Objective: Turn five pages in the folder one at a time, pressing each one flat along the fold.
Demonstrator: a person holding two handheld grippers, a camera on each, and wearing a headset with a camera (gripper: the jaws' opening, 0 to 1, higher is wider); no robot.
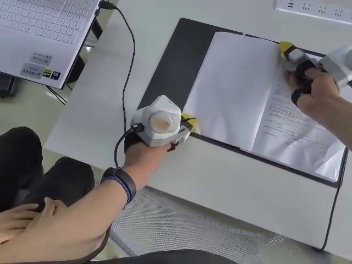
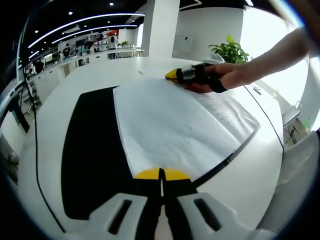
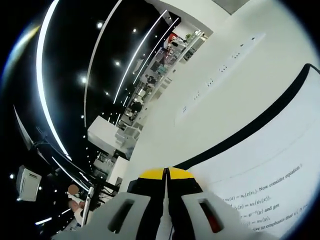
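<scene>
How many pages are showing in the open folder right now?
2. A blank white page lies left of the fold; a printed white page lies right of it, yellow-tipped right gripper at its top. More may be stacked beneath.

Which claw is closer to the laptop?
Left. The left claw rests at the folder's near edge, closer to the laptop; the right claw is at the folder's far edge, farther away.
</scene>
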